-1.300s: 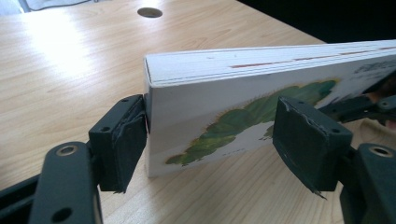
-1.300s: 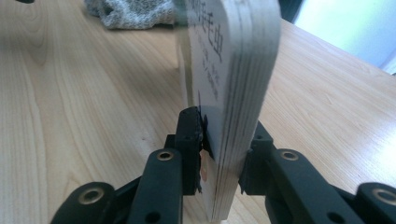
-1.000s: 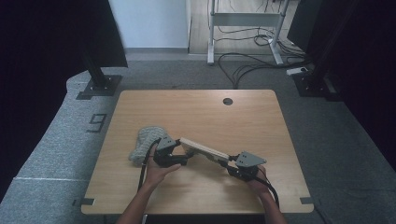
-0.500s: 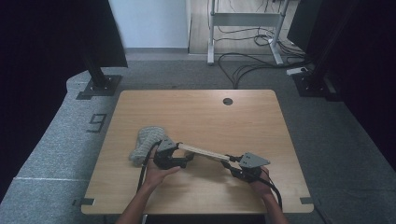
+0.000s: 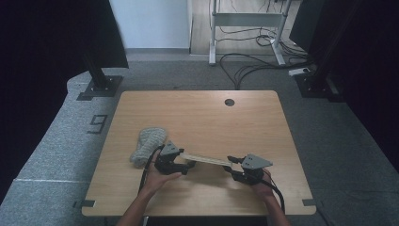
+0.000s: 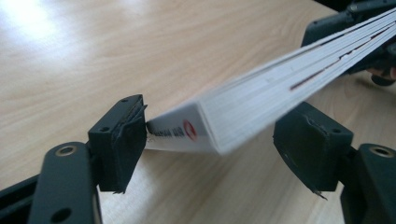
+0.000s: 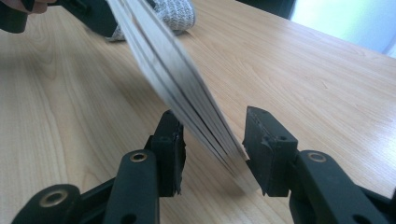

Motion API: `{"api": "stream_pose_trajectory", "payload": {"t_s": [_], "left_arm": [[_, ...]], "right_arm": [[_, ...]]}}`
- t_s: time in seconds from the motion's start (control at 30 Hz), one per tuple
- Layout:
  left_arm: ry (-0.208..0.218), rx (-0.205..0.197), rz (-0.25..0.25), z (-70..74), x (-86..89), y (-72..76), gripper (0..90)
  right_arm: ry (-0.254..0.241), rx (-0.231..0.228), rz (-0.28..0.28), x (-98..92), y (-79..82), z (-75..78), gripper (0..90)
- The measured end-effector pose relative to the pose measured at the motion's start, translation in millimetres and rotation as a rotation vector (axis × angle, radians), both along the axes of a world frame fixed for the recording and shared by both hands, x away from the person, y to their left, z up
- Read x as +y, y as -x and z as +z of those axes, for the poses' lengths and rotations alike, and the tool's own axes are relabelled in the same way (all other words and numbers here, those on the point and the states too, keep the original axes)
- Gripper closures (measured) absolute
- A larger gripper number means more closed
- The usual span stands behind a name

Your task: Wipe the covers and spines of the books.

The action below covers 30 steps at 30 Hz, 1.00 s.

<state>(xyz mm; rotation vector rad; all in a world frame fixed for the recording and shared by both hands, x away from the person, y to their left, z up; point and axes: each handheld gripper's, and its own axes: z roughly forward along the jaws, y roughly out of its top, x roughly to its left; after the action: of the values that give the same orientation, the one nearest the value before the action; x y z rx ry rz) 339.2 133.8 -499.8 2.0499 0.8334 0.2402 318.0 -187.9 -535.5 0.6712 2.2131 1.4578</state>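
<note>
Thin white book (image 5: pixel 205 160) spanning two grippers
Left gripper (image 6: pixel 210 140) seemingly clamps its spine end (red logo); right gripper (image 7: pixel 212 149) has just been opening, jaws loose around the pages.

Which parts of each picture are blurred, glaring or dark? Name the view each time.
High view: sharp, dark at the sides, table evenly lit. Left gripper view: glare on the wood top left, book blurs farther off. Right gripper view: book soft up close, background washed out.

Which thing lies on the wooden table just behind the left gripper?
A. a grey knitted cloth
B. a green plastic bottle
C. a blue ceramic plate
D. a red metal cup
A: the grey knitted cloth lies bunched on the wooden table directly behind the left gripper.
</note>
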Motion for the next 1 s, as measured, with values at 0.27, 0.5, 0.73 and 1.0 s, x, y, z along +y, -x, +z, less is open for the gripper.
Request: {"api": "stream_pose_trajectory", "payload": {"t_s": [0.27, 0.5, 0.73, 1.0], "left_arm": [[-0.02, 0.033, -0.021, -1.9, -2.8, 1.8, 22.4], [0.001, 0.068, -0.008, -5.6, -1.8, -3.1, 22.4], [-0.007, 0.08, 0.0, -9.4, -5.3, -7.0, 22.5], [-0.014, 0.078, 0.002, -10.3, -5.6, -6.9, 22.7]], "right_arm": [[-0.011, 0.018, -0.022, 0.5, 3.4, 0.4, 47.8], [-0.037, 0.042, -0.054, -0.3, 2.7, 0.5, 39.0], [-0.043, 0.077, -0.113, -2.7, 0.9, -0.8, 32.8], [-0.052, 0.125, -0.146, -5.0, -0.9, -2.7, 31.9]]}}
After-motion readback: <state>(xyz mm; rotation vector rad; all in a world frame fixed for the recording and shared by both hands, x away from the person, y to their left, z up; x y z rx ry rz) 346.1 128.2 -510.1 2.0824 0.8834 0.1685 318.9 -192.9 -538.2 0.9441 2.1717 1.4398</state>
